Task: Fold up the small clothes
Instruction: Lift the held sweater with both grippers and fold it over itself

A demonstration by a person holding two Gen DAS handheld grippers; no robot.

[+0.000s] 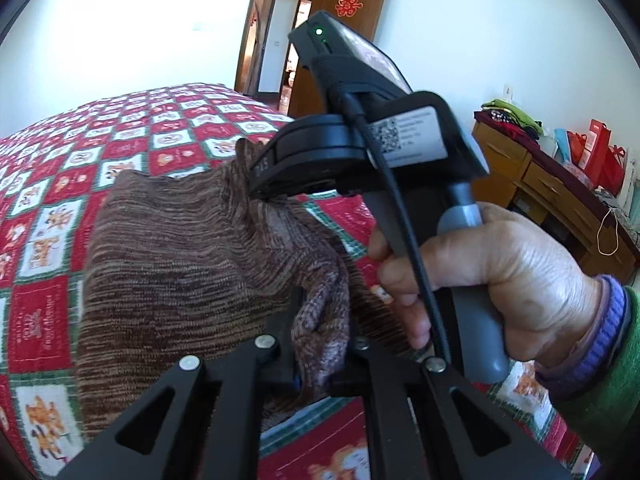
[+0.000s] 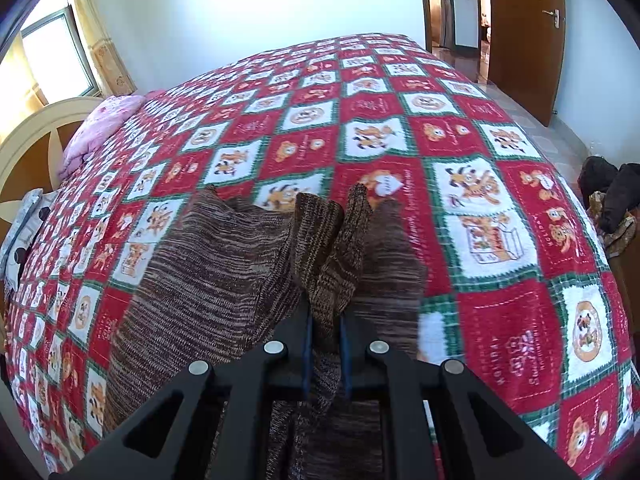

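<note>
A brown striped knit garment [image 1: 168, 264] hangs lifted over the red, white and green patterned bedspread [image 1: 52, 184]. My left gripper [image 1: 316, 344] is shut on a bunched edge of the knit. In the left wrist view the right gripper [image 1: 264, 196], gripped by a person's hand [image 1: 500, 276], pinches the garment's upper edge. From the right wrist camera, my right gripper [image 2: 326, 332] is shut on a fold of the same knit garment [image 2: 224, 272], which drapes left and down onto the bedspread [image 2: 500, 240].
A wooden dresser [image 1: 560, 200] with piled clothes and red bags stands to the right. A brown door [image 2: 524, 36] stands ajar beyond the bed. A pink quilt [image 2: 100, 128] and a headboard [image 2: 36, 136] lie at the left, dark clothes [image 2: 612, 196] at the bed's right.
</note>
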